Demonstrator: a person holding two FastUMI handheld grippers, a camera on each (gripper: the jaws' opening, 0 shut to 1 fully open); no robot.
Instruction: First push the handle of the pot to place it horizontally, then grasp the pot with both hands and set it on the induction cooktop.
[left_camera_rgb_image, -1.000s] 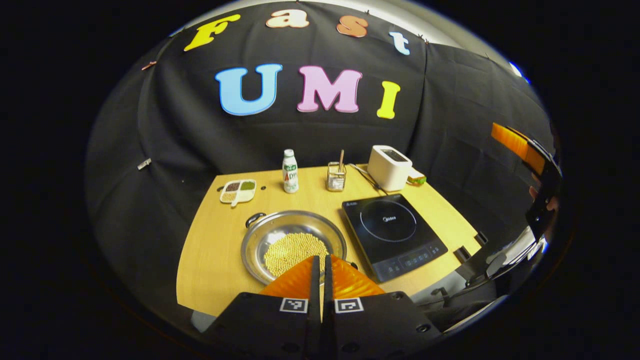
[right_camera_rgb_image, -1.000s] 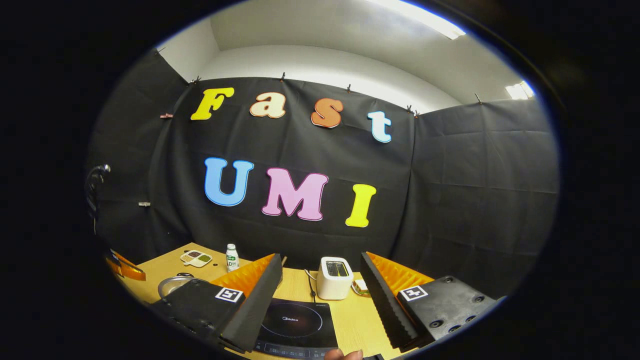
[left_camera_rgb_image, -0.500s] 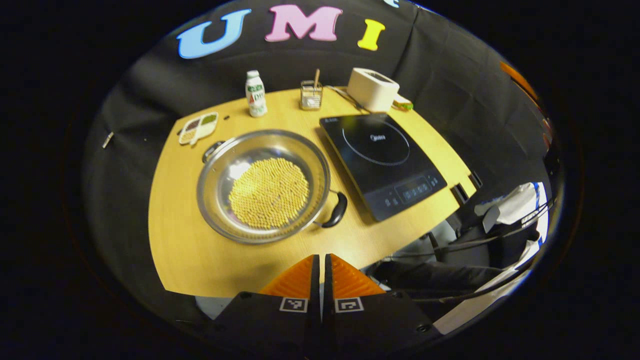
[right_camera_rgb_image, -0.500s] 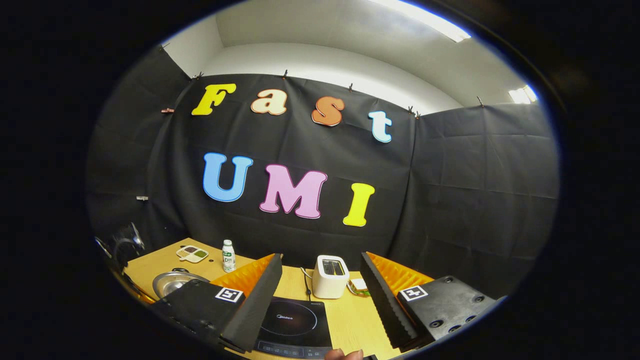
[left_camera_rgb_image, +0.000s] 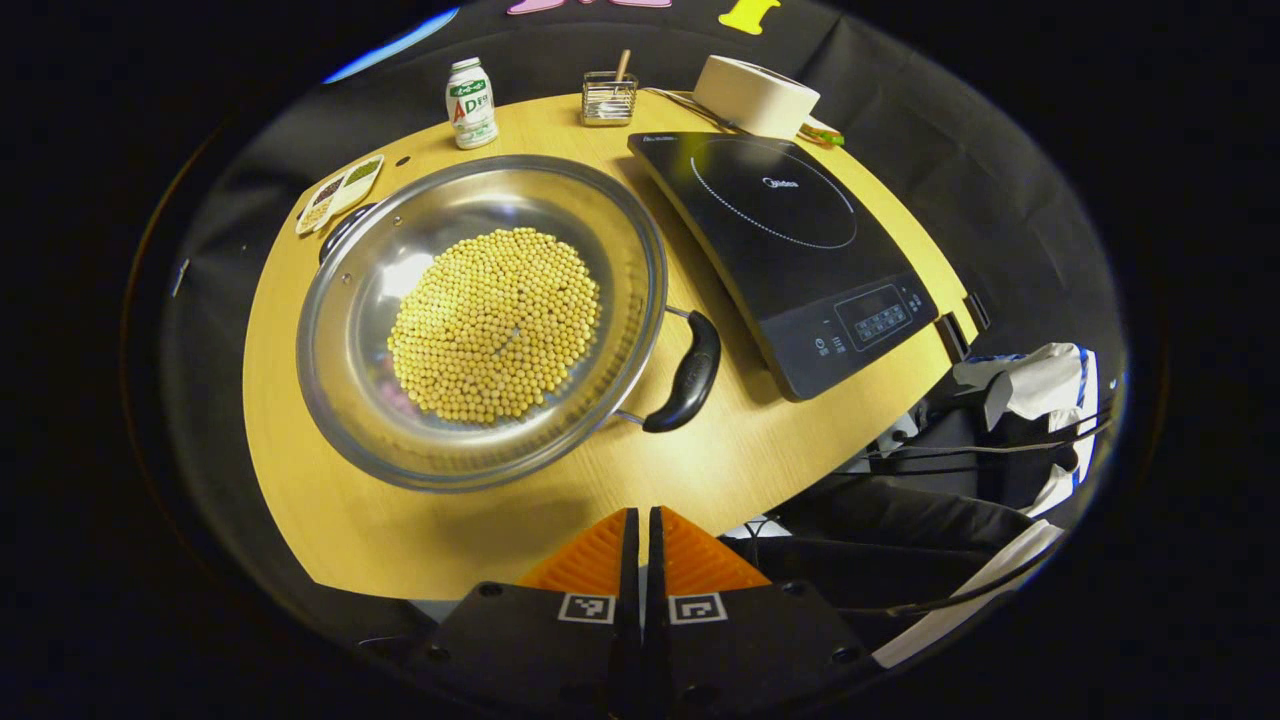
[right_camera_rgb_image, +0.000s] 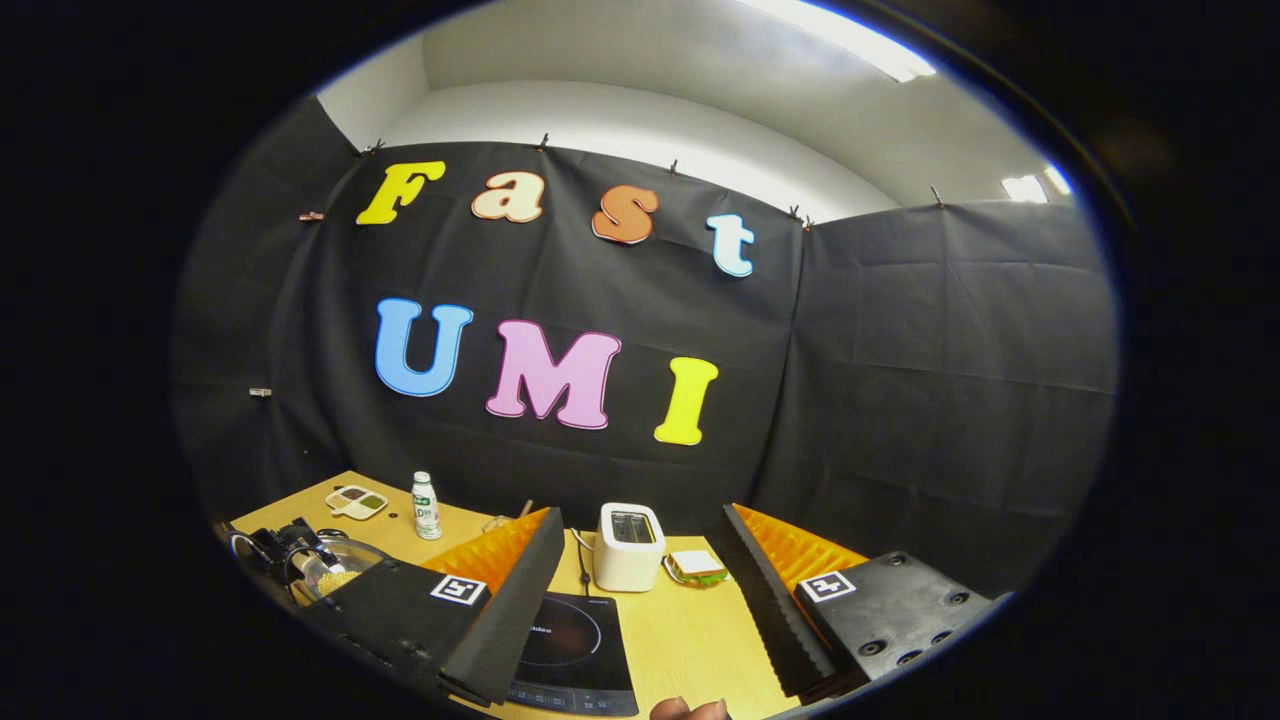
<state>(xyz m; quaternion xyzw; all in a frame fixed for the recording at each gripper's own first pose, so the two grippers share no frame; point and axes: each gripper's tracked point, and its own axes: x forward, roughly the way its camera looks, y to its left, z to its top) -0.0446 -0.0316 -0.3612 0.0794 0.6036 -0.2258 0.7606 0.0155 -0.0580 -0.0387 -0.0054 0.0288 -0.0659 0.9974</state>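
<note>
A wide steel pot (left_camera_rgb_image: 420, 200) holding yellow beans (left_camera_rgb_image: 495, 320) sits on the wooden table (left_camera_rgb_image: 720, 470), left of the black induction cooktop (left_camera_rgb_image: 790, 240). One black pot handle (left_camera_rgb_image: 685, 375) points to the lower right towards the cooktop's front; the other (left_camera_rgb_image: 340, 225) is at the upper left. My left gripper (left_camera_rgb_image: 641, 530) is shut and empty, above the table's near edge, short of the pot. In the right gripper view my right gripper (right_camera_rgb_image: 640, 590) stands open and empty over the cooktop (right_camera_rgb_image: 570, 650). The pot (right_camera_rgb_image: 335, 575) shows far left.
Along the table's back stand a small bottle (left_camera_rgb_image: 470, 88), a wire holder (left_camera_rgb_image: 608, 97), a white toaster (left_camera_rgb_image: 755, 95) and a seasoning dish (left_camera_rgb_image: 340, 193). A sandwich plate (right_camera_rgb_image: 695, 567) lies right of the toaster (right_camera_rgb_image: 628, 545). Cables and cloth (left_camera_rgb_image: 1010, 400) hang beyond the table's right edge.
My left gripper has tipped down and come closer to the pot, which now looks much larger. The right gripper has drifted slightly and stays open.
</note>
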